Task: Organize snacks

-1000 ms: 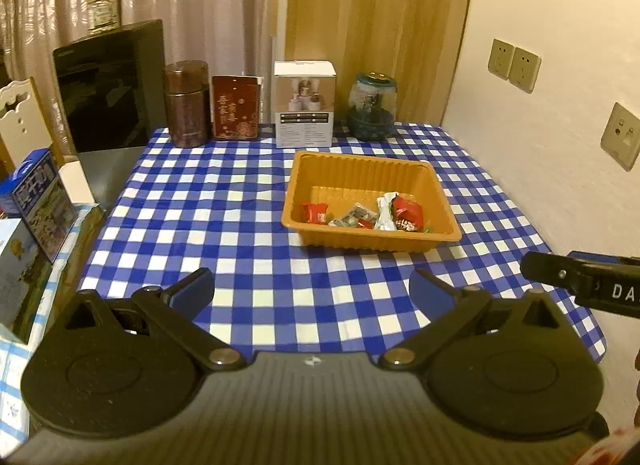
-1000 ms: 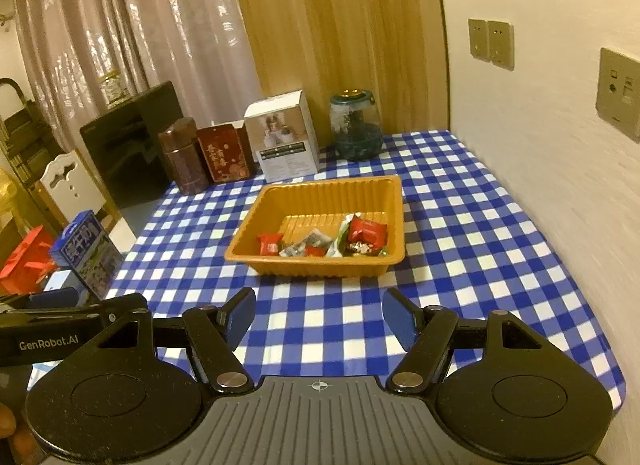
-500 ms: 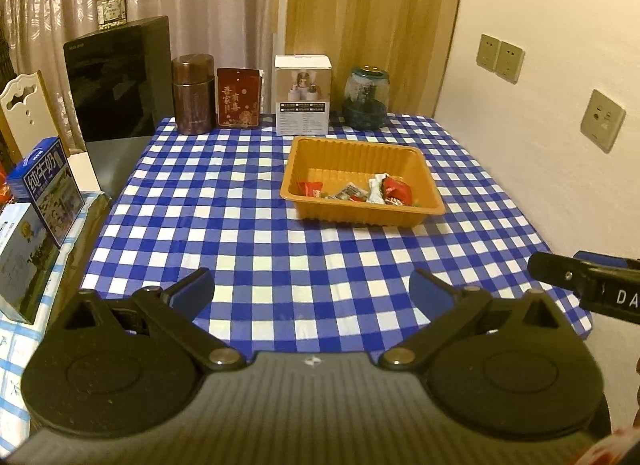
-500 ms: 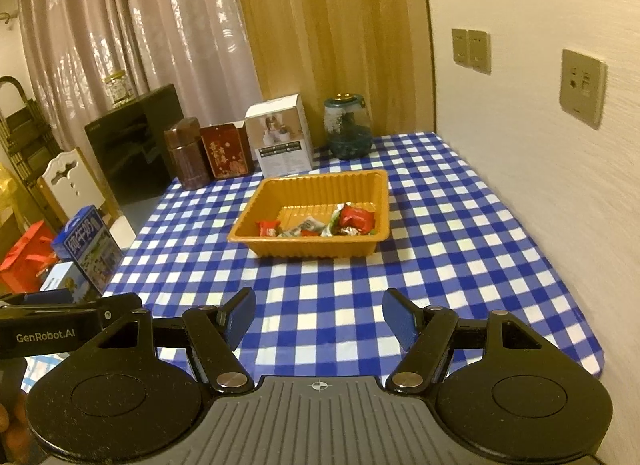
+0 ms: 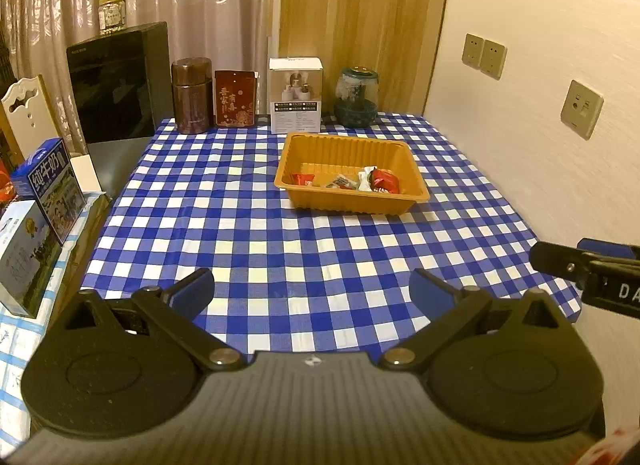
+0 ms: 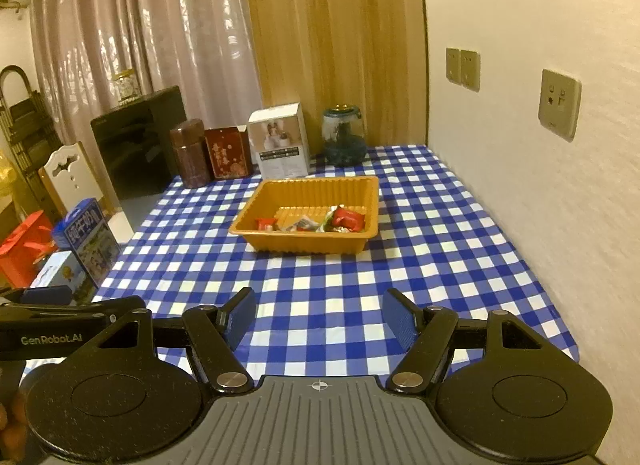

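Snacks lie inside the orange tray — left tool and right tool both spread apart, empty.

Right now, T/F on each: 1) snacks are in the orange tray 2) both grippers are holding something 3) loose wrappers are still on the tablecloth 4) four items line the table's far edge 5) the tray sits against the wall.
1) True. The wrapped snacks lie inside the orange tray, bunched at its near side.
2) False. The left gripper and the right gripper are both open with nothing between the fingers.
3) False. The checked tablecloth shows no loose wrappers.
4) True. Brown canister, red tin, white box, glass jar.
5) False. Tablecloth shows between the tray and the wall.
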{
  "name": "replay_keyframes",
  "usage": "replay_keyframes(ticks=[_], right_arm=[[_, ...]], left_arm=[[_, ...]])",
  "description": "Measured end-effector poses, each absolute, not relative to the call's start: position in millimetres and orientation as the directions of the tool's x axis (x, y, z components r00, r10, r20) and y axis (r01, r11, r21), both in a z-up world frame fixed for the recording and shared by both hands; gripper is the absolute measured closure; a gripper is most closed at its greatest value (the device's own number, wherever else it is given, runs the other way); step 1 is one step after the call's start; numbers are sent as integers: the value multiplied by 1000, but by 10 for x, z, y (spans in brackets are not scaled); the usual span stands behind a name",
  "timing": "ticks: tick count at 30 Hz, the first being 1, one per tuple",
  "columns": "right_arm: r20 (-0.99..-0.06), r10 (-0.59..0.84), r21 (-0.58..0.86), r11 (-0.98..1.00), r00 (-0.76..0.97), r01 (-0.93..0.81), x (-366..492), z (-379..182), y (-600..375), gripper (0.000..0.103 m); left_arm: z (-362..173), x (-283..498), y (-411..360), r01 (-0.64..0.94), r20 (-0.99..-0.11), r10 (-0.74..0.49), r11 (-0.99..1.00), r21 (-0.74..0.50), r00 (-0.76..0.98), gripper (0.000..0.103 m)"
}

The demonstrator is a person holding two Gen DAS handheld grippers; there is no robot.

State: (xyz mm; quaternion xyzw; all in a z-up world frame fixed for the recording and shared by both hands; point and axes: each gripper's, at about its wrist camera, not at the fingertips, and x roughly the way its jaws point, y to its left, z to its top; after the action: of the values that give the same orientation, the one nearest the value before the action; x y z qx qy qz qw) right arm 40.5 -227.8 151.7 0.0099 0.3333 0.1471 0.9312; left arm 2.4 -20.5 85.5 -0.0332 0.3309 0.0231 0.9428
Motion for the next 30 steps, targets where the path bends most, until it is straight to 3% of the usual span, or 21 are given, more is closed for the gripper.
replay_keyframes(ticks=[30], right_arm=[[-625, 280, 109, 956, 729, -274, 54, 1458, -2297, 33]], left_arm=[[803, -308, -172, -57, -634, 21, 998, -37, 773, 0]])
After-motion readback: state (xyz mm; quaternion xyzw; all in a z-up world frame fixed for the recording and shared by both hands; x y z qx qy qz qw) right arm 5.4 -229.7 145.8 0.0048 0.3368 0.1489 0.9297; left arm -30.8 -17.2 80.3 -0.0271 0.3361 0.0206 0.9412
